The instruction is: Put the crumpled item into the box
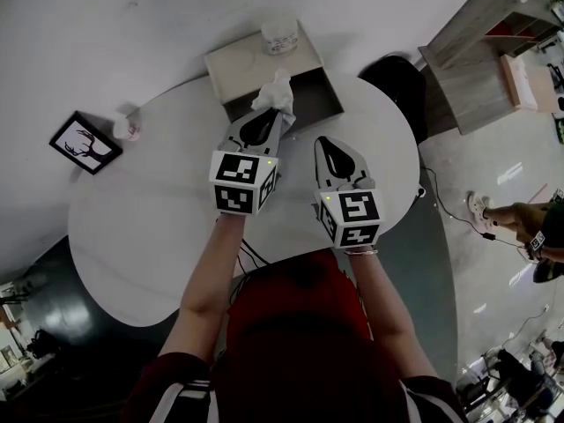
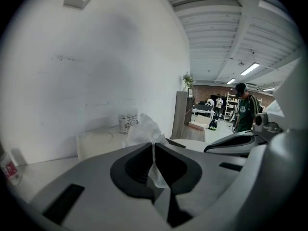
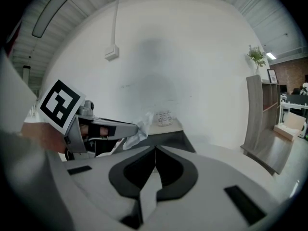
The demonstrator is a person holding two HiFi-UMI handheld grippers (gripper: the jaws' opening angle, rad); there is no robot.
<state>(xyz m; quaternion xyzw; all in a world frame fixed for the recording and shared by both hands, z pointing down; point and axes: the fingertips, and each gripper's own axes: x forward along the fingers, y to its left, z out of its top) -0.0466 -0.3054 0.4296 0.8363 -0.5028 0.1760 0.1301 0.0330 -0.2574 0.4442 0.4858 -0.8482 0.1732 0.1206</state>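
Overhead, head view: the left gripper [image 1: 271,113] has its fingers pinched on the lower tail of a crumpled tissue [image 1: 275,91], a white wad that stands up just beyond the fingertips, over the near edge of the open box [image 1: 313,95]. The right gripper [image 1: 322,144] hangs beside it over the white worktop [image 1: 150,210], short of the box and carrying nothing. A jar [image 1: 280,38] sits on the box's pale flap, beyond the left fingers. A framed picture [image 1: 85,143] and a small bottle [image 1: 129,128] lie well to their left. The picture shows a deer silhouette and no lettering.

Left gripper view: the fingers [image 2: 137,165] are pressed onto a thin fold of tissue, and the bulk of the wad [image 2: 144,131] billows above the tips. Judging by its look, the material is very light, soft and easily torn. It is not slippery, so a pinch on any bunched fold would likely hold it, while a loose corner could rip or slide free. The jar [image 2: 128,122] bears dark print too small to read. The small bottle [image 2: 9,170], far left of the fingers, carries a red label that is also illegible.

Right gripper view: the fingers [image 3: 139,162] are closed against each other with nothing between them. To their left and ahead, the left gripper [image 3: 130,128] carries the tissue [image 3: 143,124] in front of the box [image 3: 168,138], under a marker cube [image 3: 60,105] that shows a black-and-white pattern and no text.
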